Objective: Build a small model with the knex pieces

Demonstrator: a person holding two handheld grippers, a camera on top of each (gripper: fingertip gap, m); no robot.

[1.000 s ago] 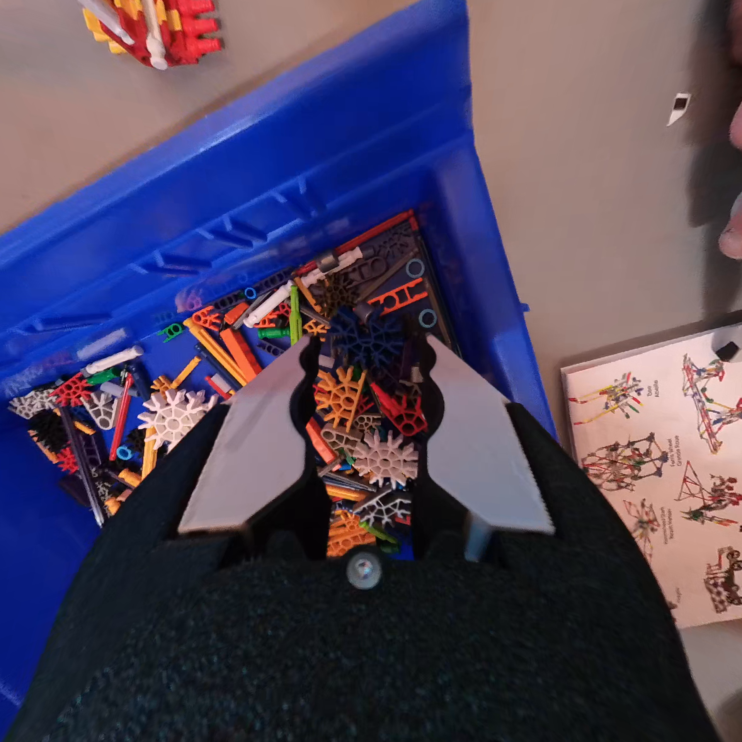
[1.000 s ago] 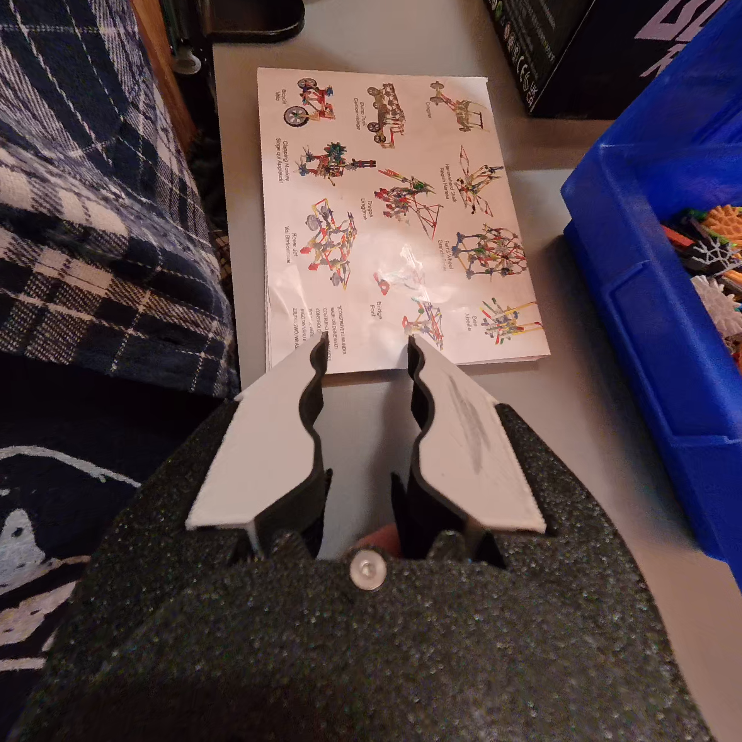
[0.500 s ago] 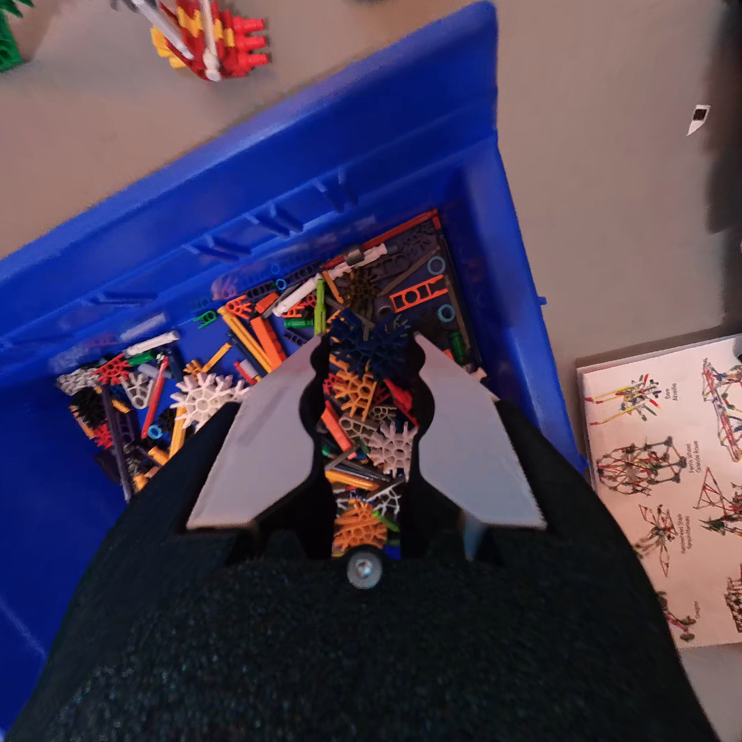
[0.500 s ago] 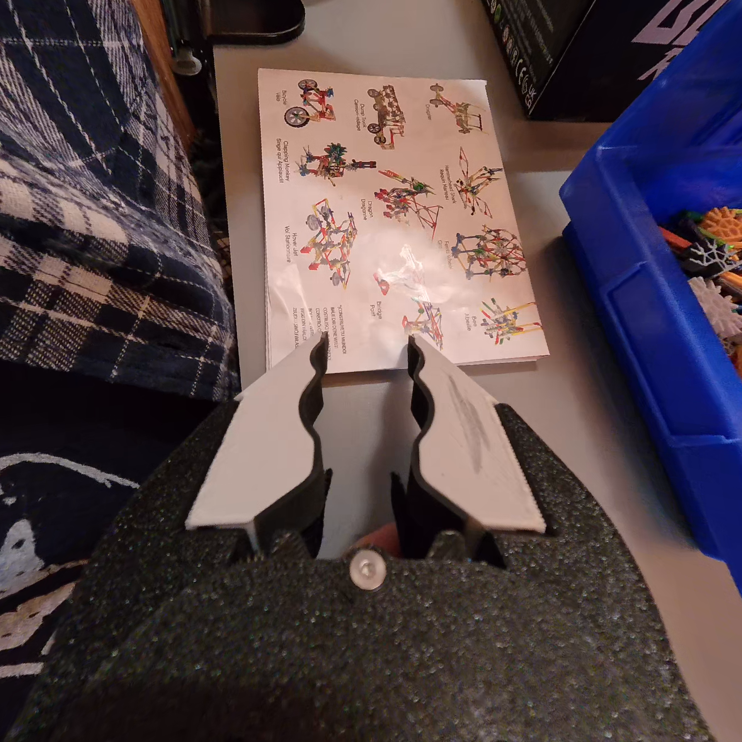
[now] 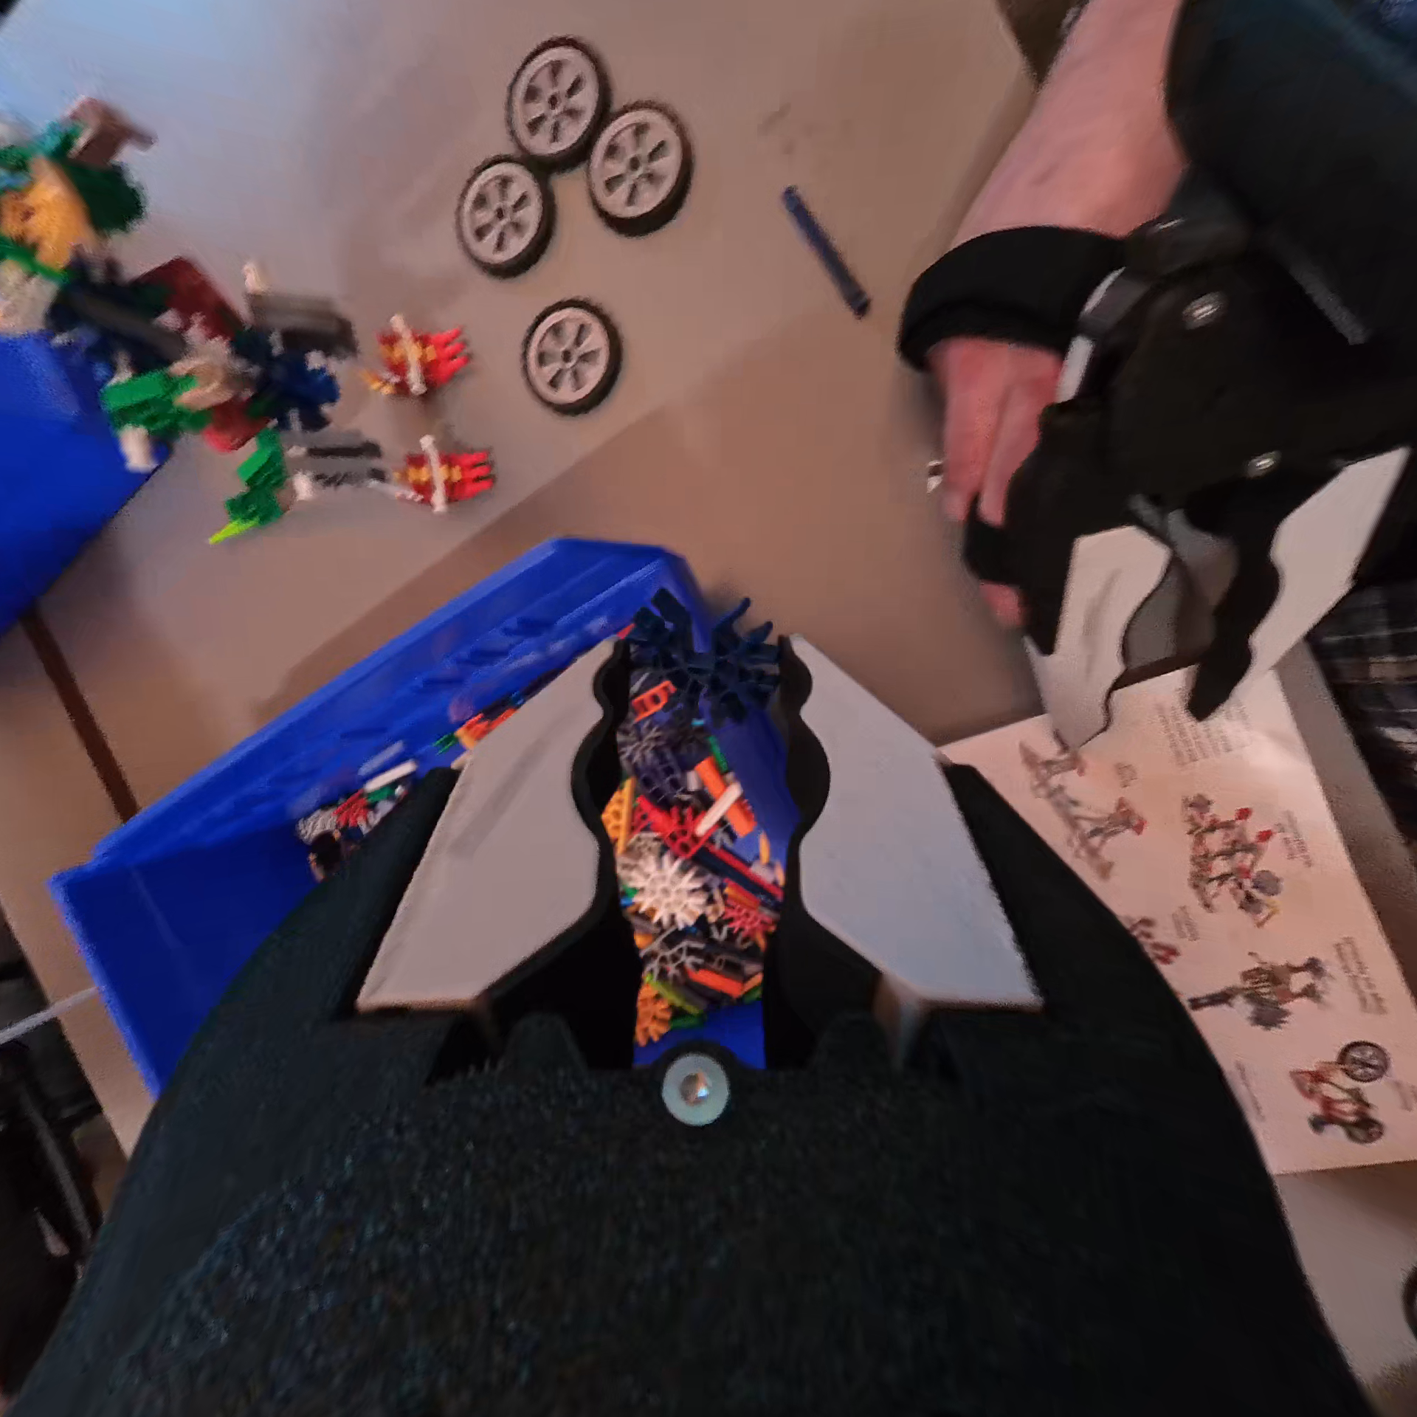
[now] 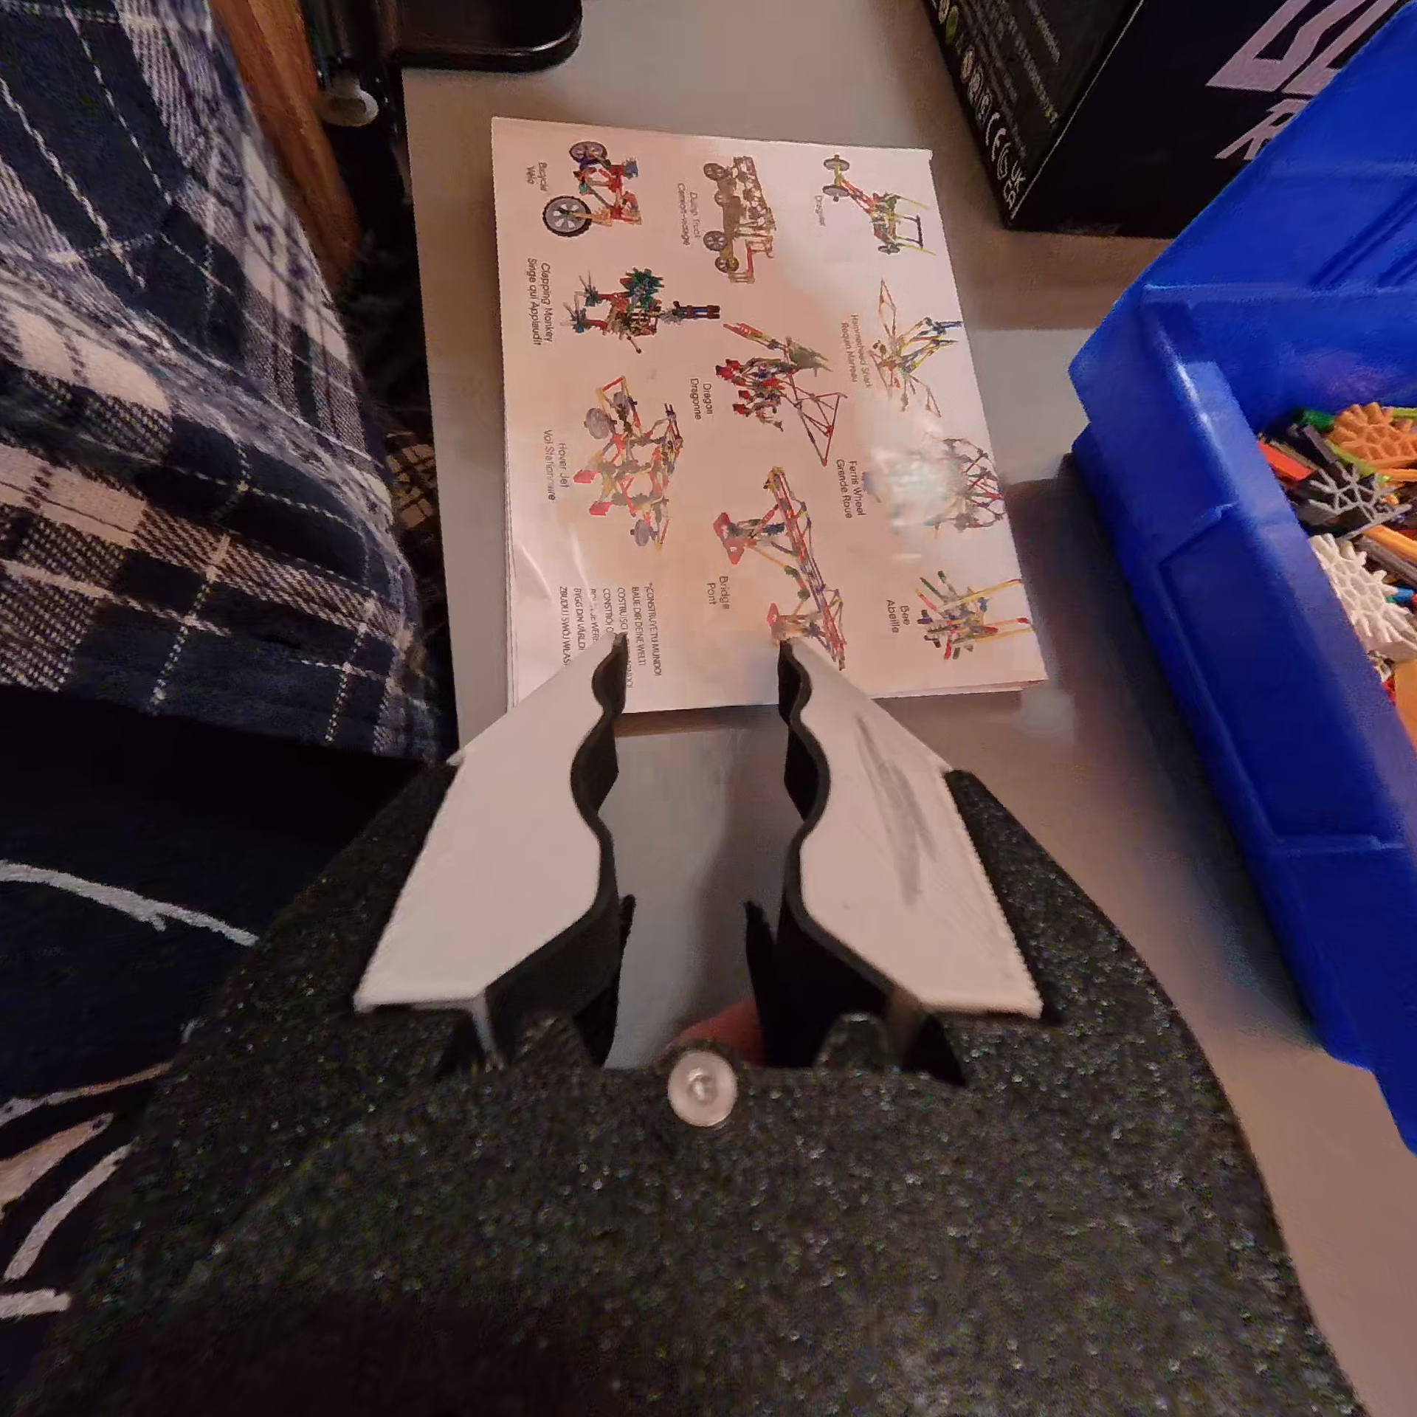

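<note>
Glossy blue plastic bin (image 5: 230, 828), glossy paper sheet (image 6: 736, 414), woven plaid cloth (image 6: 169, 429).

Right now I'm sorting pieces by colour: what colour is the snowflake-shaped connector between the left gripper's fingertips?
Dark navy blue connector, clearest in the left wrist view.

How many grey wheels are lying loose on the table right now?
4: three grey wheels clustered together at the far side, one apart, nearer the blue bin. More may lie out of view.
</note>
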